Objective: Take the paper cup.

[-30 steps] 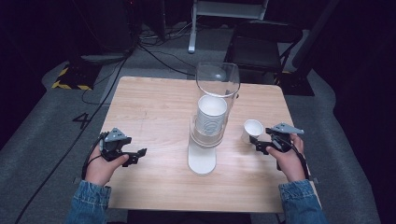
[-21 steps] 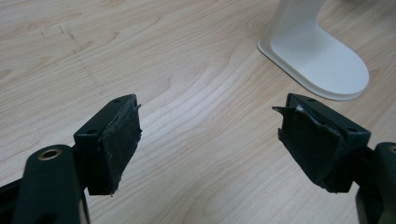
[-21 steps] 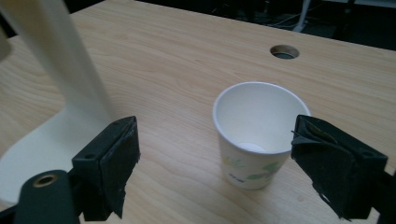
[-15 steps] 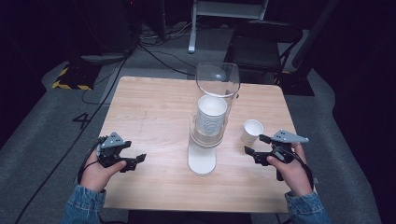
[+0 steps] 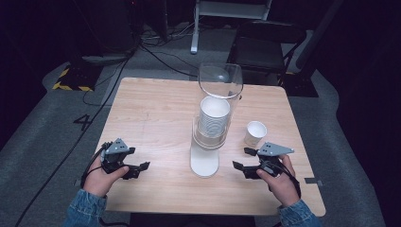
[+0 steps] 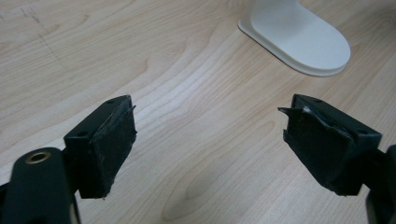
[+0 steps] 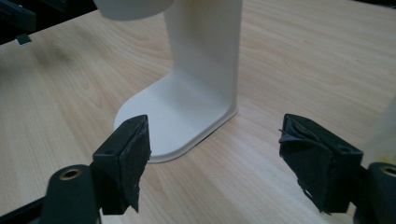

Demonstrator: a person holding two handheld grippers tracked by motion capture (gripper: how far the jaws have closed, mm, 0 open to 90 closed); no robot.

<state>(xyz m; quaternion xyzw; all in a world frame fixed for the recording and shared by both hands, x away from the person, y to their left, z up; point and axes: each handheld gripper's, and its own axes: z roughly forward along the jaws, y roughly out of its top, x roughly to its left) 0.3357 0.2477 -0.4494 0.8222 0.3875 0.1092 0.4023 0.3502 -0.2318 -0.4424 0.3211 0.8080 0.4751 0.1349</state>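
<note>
A white cup dispenser (image 5: 208, 142) stands mid-table, with a clear tube on top and a stack of paper cups (image 5: 213, 116) inside it. Its white base (image 6: 299, 37) (image 7: 173, 116) lies flat on the wood. One loose paper cup (image 5: 255, 133) stands upright to the right of the dispenser. My left gripper (image 5: 137, 169) (image 6: 210, 140) rests low near the front left, open and empty, pointing toward the base. My right gripper (image 5: 242, 163) (image 7: 215, 163) is at the front right, open and empty, aimed at the dispenser's stand, with the loose cup just behind it.
The wooden table (image 5: 151, 118) has bare surface across its left half and along the front edge. Beyond it, cables (image 5: 142, 47) run over the grey floor, and a dark chair (image 5: 265, 42) sits behind the far edge.
The right gripper has drawn back from the loose cup toward the front edge and turned toward the dispenser. The left gripper has slid slightly nearer the front edge.
</note>
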